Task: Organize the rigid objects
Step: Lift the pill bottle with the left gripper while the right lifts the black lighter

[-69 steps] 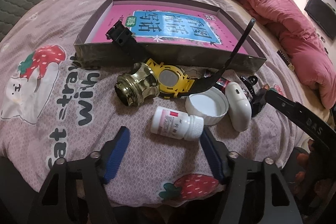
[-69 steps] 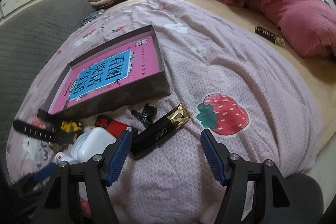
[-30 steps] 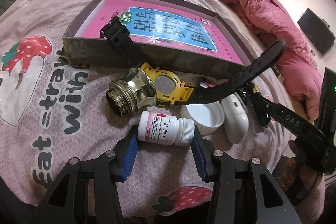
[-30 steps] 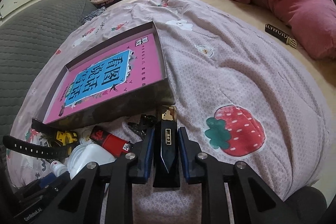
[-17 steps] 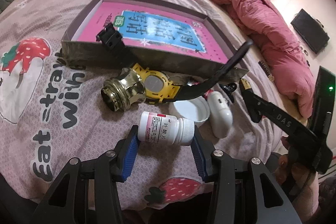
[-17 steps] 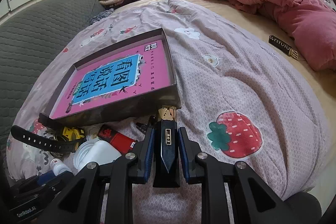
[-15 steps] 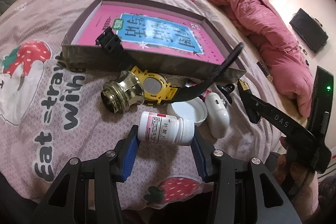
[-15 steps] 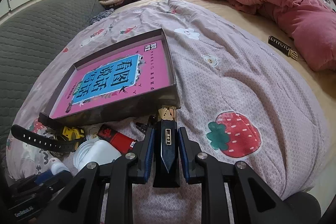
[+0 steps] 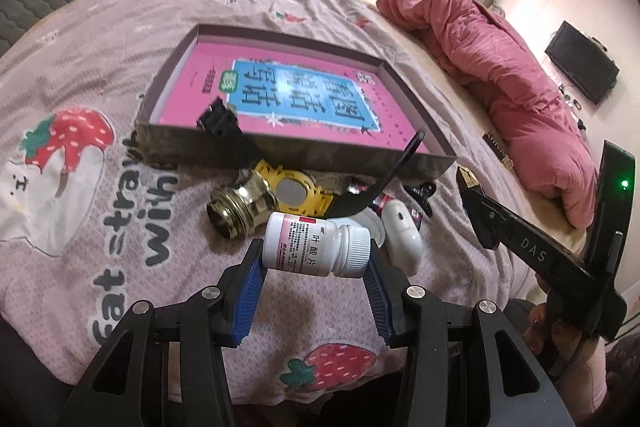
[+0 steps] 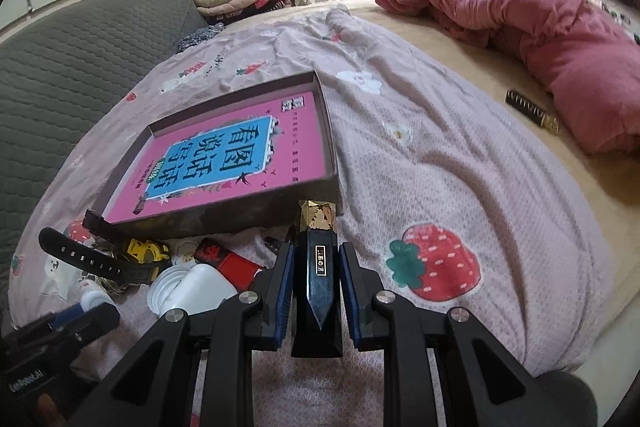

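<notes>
Half-hidden red lighter (image 10: pixel 230 265) (perhaps)

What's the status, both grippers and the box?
Left gripper shut on pill bottle. Right gripper shut on black-and-gold case. Box ahead, watch strap over its near wall.

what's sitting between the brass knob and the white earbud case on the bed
In the left wrist view, between the brass knob and the white earbud case lie the yellow watch and a white lid.

One pill bottle (image 9: pixel 316 245), one watch (image 9: pixel 294 189), one box (image 9: pixel 280 151), two lipstick tubes (image 10: pixel 318 267).
</notes>
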